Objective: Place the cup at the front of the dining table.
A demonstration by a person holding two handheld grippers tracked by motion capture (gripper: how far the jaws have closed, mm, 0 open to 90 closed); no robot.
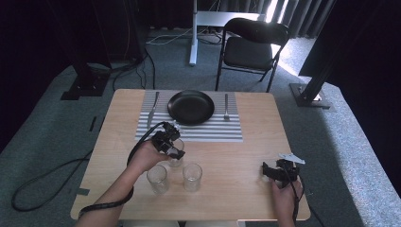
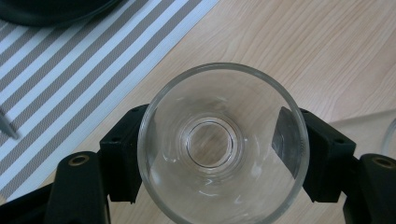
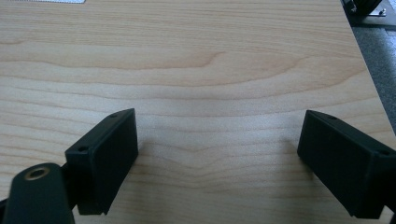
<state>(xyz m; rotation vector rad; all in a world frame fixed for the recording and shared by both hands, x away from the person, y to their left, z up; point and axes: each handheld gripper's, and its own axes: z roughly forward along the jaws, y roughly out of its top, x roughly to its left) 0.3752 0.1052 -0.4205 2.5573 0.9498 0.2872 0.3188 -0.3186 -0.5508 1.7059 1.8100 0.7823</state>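
Our left gripper (image 2: 212,154) clamps a clear drinking glass (image 2: 219,144) near the striped placemat (image 1: 227,130); our right gripper (image 3: 217,158) gapes empty.

You get daylight glaring between the curtains behind the chair (image 1: 253,45); the room's edges stay dark, the table (image 1: 236,156) evenly lit, soft shadows, slightly grainy.

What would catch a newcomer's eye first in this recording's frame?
The clear glass clamped in the left gripper, seen from above just off the striped placemat. Next, the black plate at the placemat's middle, a knife to its left and a fork to its right. Two more empty glasses stand near the table's front edge.
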